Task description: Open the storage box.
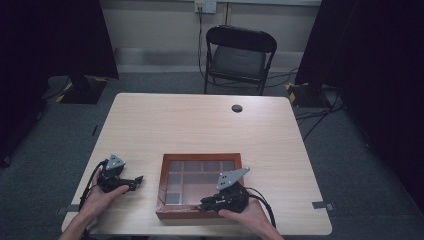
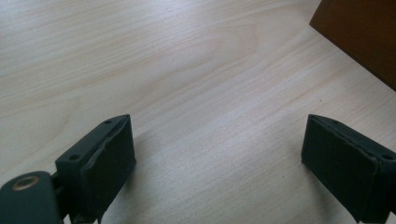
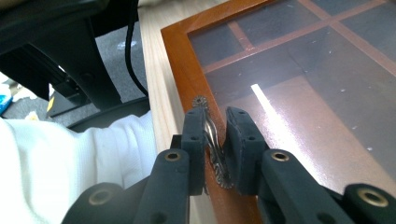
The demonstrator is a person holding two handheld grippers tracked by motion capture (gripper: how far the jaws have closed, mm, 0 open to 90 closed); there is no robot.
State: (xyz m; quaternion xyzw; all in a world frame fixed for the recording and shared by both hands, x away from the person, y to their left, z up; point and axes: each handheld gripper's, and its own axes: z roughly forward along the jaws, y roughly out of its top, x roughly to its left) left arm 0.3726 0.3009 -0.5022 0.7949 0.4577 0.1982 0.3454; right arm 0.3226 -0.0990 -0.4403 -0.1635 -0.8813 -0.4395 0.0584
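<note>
high view: a person seated at a pale wooden worktop (image 1: pixel 200 120) holds a pair of tongs in each hand. a shallow brown wooden box (image 1: pixel 200 186) with a glass lid divided into panes lies near the front edge, just right of centre. the right tongs (image 1: pixel 206 202) reach across the box's near rim, pointing toward the person's left, while the left tongs (image 1: pixel 137 180) rest on bare wood to the left of the box and clear of it, aimed toward it. a black folding chair (image 1: pixel 239 55) stands beyond the far edge.

left gripper view: the left tongs (image 2: pixel 217 156) are released, their two black jaws spread wide over empty wood grain with nothing between them. a corner of the box (image 2: pixel 364 32) sits ahead and to the right, apart from the jaws.

right gripper view: the right tongs (image 3: pixel 215 142) are clenched on a small ornate metal handle (image 3: pixel 211 140) fixed to the front frame of the lid, its long axis running along that frame edge. the glass lid (image 3: pixel 299 84) lies flat and closed, extending away from the handle. a white sleeve (image 3: pixel 70 154) shows at the left. the right hand is plainly the nearer one, already on the handle; any opening would likely swing the lid up and away from this edge.
</note>
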